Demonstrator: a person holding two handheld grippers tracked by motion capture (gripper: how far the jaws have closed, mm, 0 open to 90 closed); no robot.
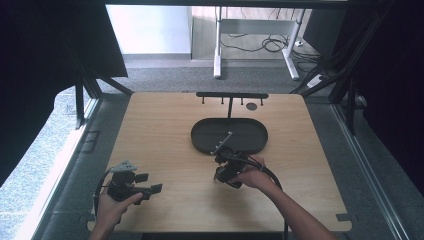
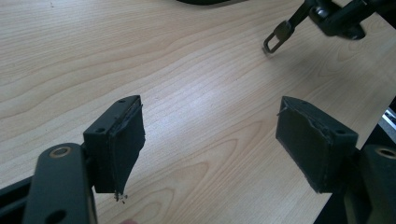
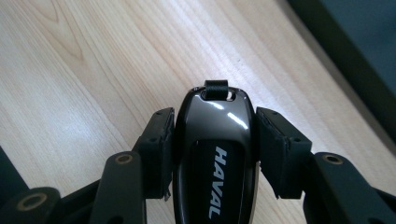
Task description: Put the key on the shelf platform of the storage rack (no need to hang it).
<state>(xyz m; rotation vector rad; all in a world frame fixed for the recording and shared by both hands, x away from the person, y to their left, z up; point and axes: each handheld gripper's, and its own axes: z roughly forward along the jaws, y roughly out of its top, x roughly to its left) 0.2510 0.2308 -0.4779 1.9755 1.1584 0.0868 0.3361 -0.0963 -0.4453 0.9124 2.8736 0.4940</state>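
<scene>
Glossy black car key point(image 3: 212, 154) sits clamped in the right gripper point(image 3: 212, 140) above the worktop point(image 1: 165, 150); its slick shell could slip; left gripper point(image 2: 210, 144) gapes, holding nothing.

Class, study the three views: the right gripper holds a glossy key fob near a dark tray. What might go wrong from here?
1. The key fob is glossy and rounded; the right gripper pinches only its sides, so it may slip.
2. Its strap dangles and might snag the tray rim.
3. The left gripper sits open, apart, unable to catch.
</scene>
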